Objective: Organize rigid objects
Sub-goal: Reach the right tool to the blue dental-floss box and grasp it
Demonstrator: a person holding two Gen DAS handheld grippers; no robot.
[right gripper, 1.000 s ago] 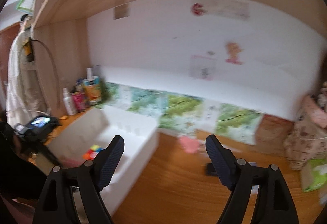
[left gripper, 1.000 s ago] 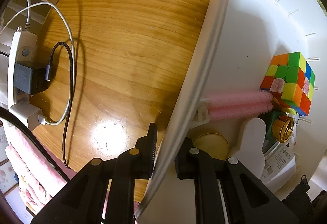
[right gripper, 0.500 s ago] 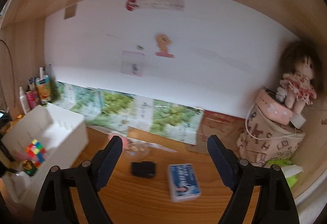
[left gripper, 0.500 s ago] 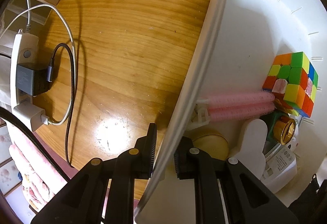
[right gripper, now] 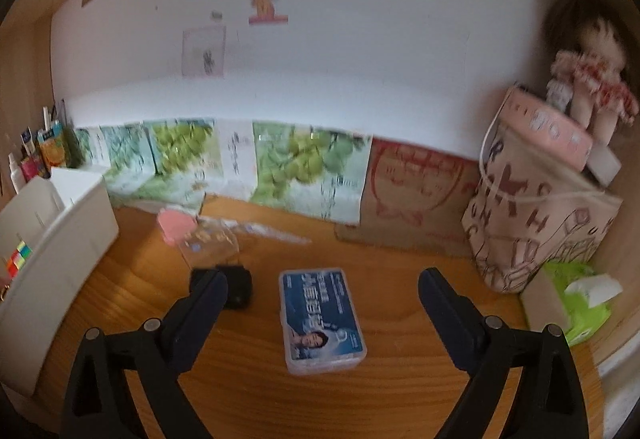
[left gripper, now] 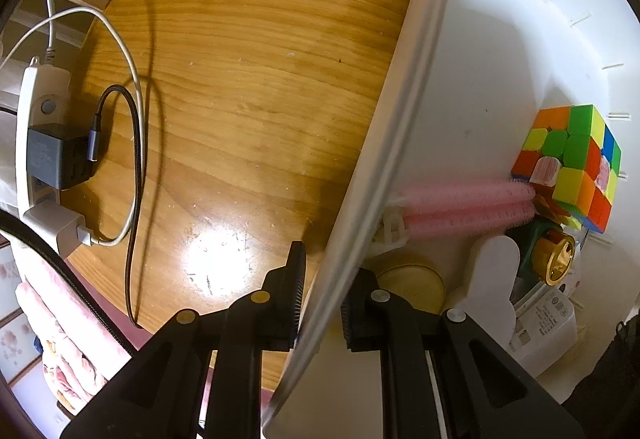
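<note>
r gripper (right gripper: 322, 289) opening (empty) | blue box (right gripper: 322, 319) btwn fingers, desk | l gripper (left gripper: 320, 303) pinching bin wall (left gripper: 384, 159)

You have one white bin (left gripper: 404, 143), one cube (left gripper: 568, 163), two pink rollers (left gripper: 464, 203), one blue box (right gripper: 320, 319), one black item (right gripper: 236, 285), one doll (right gripper: 588, 67), two chargers (left gripper: 56, 159)

The right gripper (right gripper: 322, 287) has swung away from the white bin (right gripper: 60, 235) and dipped toward the desk, its jaws opening above the blue box (right gripper: 320, 319), nothing between them.
</note>
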